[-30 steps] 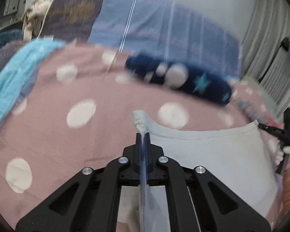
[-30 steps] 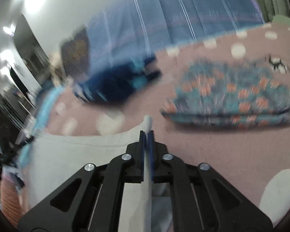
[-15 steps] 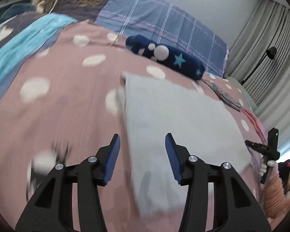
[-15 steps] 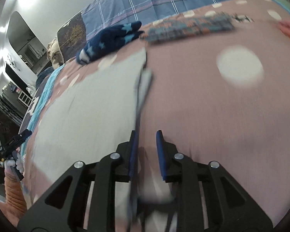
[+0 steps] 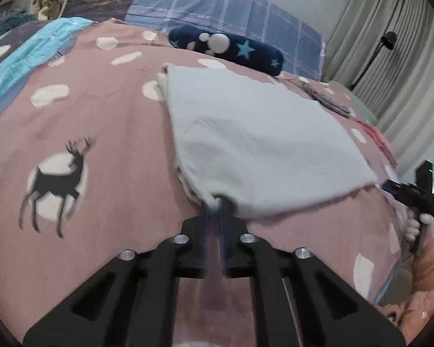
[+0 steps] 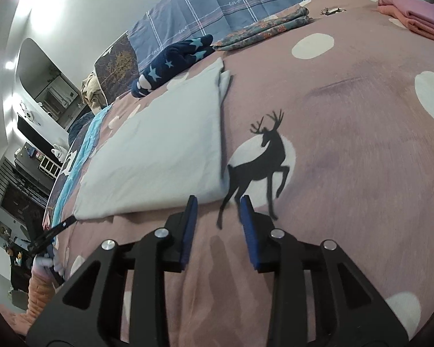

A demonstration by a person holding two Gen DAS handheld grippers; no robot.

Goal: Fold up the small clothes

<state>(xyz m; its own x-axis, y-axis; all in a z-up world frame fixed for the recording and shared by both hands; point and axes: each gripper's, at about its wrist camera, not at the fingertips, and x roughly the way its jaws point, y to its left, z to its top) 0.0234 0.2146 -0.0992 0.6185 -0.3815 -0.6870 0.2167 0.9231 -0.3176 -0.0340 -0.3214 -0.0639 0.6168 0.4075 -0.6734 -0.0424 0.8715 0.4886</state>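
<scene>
A pale grey folded garment (image 5: 257, 133) lies flat on the pink dotted bedspread (image 5: 101, 133). My left gripper (image 5: 215, 202) is nearly shut, its tips pinching the garment's near left corner. In the right wrist view the same garment (image 6: 165, 141) lies left of a deer print. My right gripper (image 6: 218, 202) is open and empty, just off the garment's near right corner, above the bedspread (image 6: 347, 144).
A dark blue star-print bundle (image 5: 225, 47) lies beyond the garment by a blue checked pillow (image 5: 231, 14). A folded floral garment (image 6: 263, 29) and a folded pink stack (image 6: 413, 14) lie at the far right. A turquoise blanket (image 5: 29, 55) lies at the left.
Both grippers let go of the garment's far edge after laying it flat and drew back to its near edge. My left gripper has closed on the near corner; the right has opened wider.
</scene>
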